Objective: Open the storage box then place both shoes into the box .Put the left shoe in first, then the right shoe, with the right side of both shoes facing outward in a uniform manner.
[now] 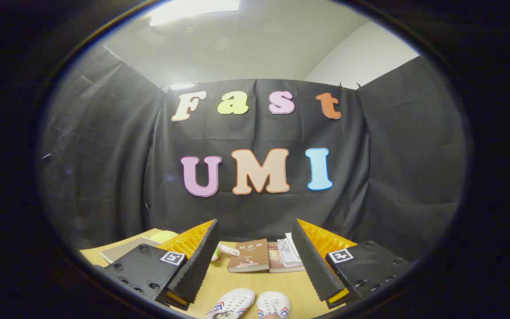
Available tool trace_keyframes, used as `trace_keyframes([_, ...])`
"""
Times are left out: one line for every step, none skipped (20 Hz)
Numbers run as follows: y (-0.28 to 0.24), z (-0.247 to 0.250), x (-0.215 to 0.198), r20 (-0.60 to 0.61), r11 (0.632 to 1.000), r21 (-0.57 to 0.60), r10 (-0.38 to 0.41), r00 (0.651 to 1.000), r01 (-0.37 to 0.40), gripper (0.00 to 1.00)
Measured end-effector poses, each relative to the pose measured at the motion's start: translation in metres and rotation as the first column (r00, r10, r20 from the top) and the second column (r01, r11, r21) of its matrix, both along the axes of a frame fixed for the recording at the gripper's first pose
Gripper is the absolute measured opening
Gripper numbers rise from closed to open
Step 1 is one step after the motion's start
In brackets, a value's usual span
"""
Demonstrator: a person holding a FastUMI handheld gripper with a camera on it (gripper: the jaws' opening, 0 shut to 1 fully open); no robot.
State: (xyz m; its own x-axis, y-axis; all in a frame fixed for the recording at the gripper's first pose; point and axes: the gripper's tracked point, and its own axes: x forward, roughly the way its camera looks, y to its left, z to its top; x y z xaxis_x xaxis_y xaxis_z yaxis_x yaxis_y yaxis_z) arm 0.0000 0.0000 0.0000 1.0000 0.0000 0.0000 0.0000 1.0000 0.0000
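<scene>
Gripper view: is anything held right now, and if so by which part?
Nothing is held. The gripper is open, fingers spread wide with bare table between them; the two shoes lie below, untouched.

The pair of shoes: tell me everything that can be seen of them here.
Only the toe ends of the shoes show, low between the open jaws of the gripper. They are white, canvas-looking, with white laces and red and blue chevron stripes on the sides. They lie side by side, toes pointing toward the books, resting on the wooden table. Neither jaw touches them. Their heels are cut off from sight.
</scene>
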Motion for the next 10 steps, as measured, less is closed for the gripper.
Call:
trace_keyframes([0.0011, 0.0006, 0.0007, 0.0, 1.0, 0.007, 0.001, 1.0, -0.001, 1.0])
trace_keyframes([0.0015, 0.0008, 0.0024, 0.003, 1.0, 0.008, 0.002, 1.0, -0.002, 1.0])
trace_keyframes([0.0015, 0.001, 0.0033, 0.001, 1.0, 0.004, 0.003, 1.0, -0.003, 1.0])
trace_keyframes([0.0033, -0.0006, 0.0041, -0.002, 1.0, 0.001, 0.009, 1.0, -0.009, 1.0])
trace_keyframes([0.0047, -0.0021, 0.0056, -0.005, 1.0, -0.002, 0.011, 1.0, -0.011, 1.0])
trace_keyframes([0.005, -0.0029, 0.0067, -0.006, 1.0, -0.006, 0.011, 1.0, -0.011, 1.0])
trace_keyframes([0.0057, -0.0037, 0.0077, -0.009, 1.0, -0.01, 0.012, 1.0, -0.012, 1.0])
trace_keyframes([0.0066, -0.005, 0.0082, -0.009, 1.0, -0.014, 0.01, 1.0, -0.01, 1.0])
trace_keyframes([0.0076, -0.0036, 0.0094, -0.005, 1.0, -0.016, 0.012, 1.0, -0.012, 1.0])
trace_keyframes([0.0088, -0.0026, 0.0097, -0.001, 1.0, -0.017, 0.011, 1.0, -0.011, 1.0])
